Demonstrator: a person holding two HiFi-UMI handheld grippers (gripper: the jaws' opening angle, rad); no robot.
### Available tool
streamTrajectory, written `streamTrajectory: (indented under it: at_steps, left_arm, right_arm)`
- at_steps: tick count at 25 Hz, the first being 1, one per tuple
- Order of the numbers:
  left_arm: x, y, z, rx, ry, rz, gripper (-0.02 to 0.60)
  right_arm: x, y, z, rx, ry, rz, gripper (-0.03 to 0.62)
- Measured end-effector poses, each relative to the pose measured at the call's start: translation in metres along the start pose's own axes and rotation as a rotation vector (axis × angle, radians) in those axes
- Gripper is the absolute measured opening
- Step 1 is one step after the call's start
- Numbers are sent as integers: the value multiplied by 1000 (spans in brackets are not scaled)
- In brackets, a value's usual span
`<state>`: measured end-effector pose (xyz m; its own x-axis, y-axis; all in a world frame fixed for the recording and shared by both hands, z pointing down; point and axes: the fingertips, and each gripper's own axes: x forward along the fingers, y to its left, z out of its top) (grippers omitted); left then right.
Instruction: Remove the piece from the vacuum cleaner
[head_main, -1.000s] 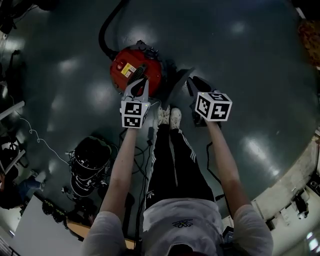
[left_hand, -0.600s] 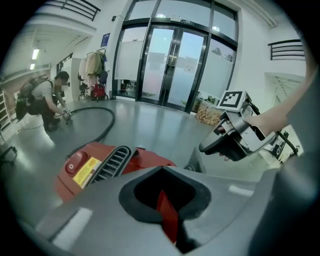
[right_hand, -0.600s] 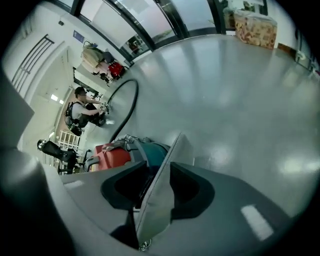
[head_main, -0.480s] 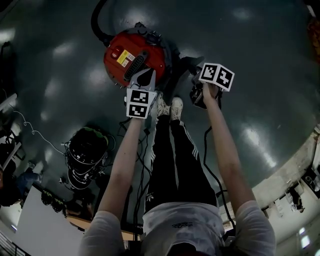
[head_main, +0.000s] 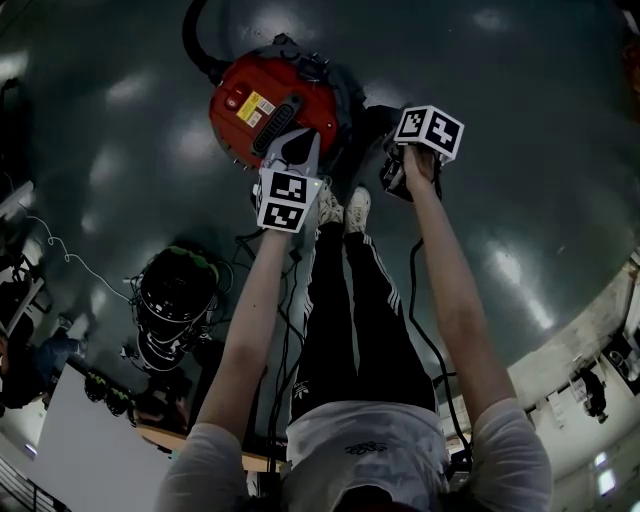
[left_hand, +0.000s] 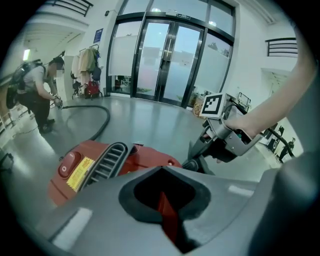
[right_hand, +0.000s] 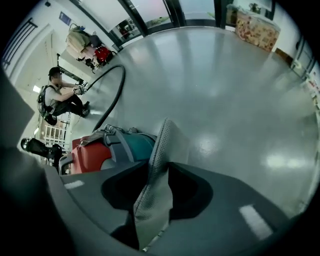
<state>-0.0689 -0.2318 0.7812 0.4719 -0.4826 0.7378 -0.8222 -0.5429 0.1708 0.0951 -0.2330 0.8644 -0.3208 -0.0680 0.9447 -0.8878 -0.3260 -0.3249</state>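
The red vacuum cleaner (head_main: 262, 108) lies on the floor in front of my feet, and its black hose (head_main: 192, 52) runs off to the far left. My left gripper (head_main: 298, 142) hovers over its near edge. Its jaws are together, with only a thin red strip showing in the slit (left_hand: 165, 215), and the grille (left_hand: 109, 162) lies just beyond. At the vacuum's right side my right gripper (head_main: 388, 135) is shut on a grey perforated fabric piece (right_hand: 159, 165). That piece stands up between the jaws, and the vacuum body (right_hand: 95, 150) lies behind it.
A black bundle of coiled cable (head_main: 175, 300) lies on the floor to my left. My feet (head_main: 340, 210) are just behind the vacuum. A person (left_hand: 37, 95) crouches at the hose's far end. Glass doors (left_hand: 170, 60) close off the room beyond.
Both grippers have moved forward to the vacuum. The right one went from beside my feet to the vacuum's right side. The last half second shows almost no motion.
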Motion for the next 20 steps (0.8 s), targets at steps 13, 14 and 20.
streamTrajectory:
  at_steps: [13,14,20]
  left_arm:
    - [-3,0,3,-5,2,-9,0]
    - [-3,0,2,-2,3,-9,0]
    - [-1,0,1,1,-1,3,0]
  right_arm:
    - [-13,-20,-17,-51,45,-53,43]
    - [-13,-23,-19,-86,46,-61,43]
    - [-18,-35,-27,-78,19,-31,43]
